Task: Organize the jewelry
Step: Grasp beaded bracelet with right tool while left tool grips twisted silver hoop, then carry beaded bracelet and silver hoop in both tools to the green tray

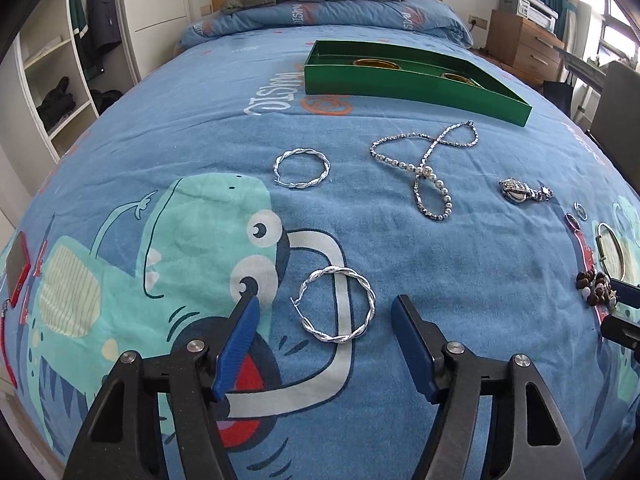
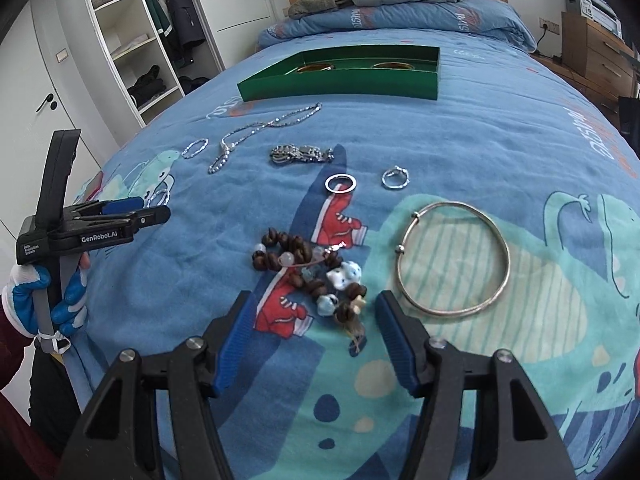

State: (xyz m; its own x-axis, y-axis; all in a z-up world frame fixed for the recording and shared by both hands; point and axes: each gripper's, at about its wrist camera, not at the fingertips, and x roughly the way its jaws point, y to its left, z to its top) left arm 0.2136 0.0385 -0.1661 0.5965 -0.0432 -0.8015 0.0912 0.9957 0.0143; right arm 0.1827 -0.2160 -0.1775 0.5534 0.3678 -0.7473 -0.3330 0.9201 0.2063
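On the blue bedspread (image 1: 460, 264), the left gripper (image 1: 325, 307) is held with jaws spread around a twisted silver hoop (image 1: 335, 305). Further right, the right gripper (image 2: 313, 305) is held spread around a brown bead bracelet (image 2: 306, 266), beside a silver bangle (image 2: 454, 259). A green box (image 2: 340, 78) is seen beyond.

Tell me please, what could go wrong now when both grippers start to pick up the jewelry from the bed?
1. The twisted hoop earring lies flat on the soft bedsheet between the open left gripper fingers; closing may pinch fabric or let the thin hoop slip out.
2. The bead bracelet ahead of the open right gripper is a loose tangle; a grasp may catch one strand, so the rest dangles and snags.
3. The thin bangle lies close by and could get dragged.
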